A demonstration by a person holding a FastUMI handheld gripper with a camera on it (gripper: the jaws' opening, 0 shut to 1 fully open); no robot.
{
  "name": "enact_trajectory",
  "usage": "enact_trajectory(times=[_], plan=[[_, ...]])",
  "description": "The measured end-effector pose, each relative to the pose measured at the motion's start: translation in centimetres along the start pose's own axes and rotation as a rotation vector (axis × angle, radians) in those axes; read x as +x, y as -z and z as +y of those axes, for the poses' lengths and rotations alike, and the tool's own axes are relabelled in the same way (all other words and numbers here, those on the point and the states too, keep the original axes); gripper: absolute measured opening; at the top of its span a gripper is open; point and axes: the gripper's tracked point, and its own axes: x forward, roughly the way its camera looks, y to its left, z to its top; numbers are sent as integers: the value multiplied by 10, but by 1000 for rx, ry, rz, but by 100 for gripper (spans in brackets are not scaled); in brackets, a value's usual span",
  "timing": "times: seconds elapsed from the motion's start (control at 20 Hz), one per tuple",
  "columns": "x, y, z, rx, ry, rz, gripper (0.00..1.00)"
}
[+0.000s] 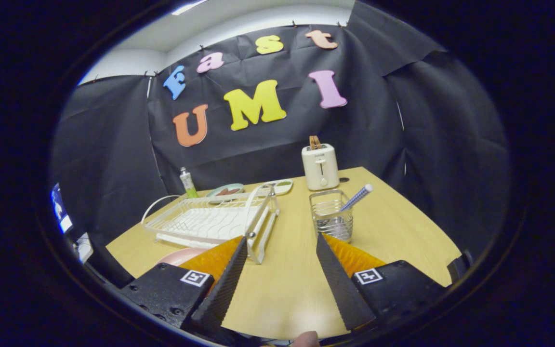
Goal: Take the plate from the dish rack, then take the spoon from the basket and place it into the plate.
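1. Jaws of the gripper [281, 243]: spread wide apart, holding nothing; bare desk [287, 284] shows in the gap between the two fingers.
2. Dish rack [210, 219]: a white wire rack with a looped handle at its far end, standing on the desk just ahead of the left finger. Its near corner lies close to that fingertip.
3. Plate [181, 255]: a pink plate lying flat on the desk beside the near edge of the rack, partly hidden behind the left finger.
4. Basket [331, 215]: a small wire basket standing upright on the desk just beyond the right fingertip.
5. Spoon [356, 197]: standing tilted in the basket, its checked handle leaning out over the rim away from the rack; the bowl end sits low inside the wires and is hard to make out.
6. Toaster [320, 166]: a cream toaster with a slice of bread in its slot, at the far edge of the desk, beyond the basket.
7. Tube [188, 183]: upright behind the rack, with two shallow dishes [253, 189] next to it along the far edge.
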Motion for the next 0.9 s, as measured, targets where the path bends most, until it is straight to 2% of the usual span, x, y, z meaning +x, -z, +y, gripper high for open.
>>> enact_trajectory(times=[0.35, 0.5, 0.65, 0.9], plan=[[45, -25, -71, -63, 124, -80, 94], [73, -28, -82, -65, 107, -60, 92], [98, -27, -88, -57, 88, -44, 75], [112, -24, -83, -32, 50, -24, 49]])
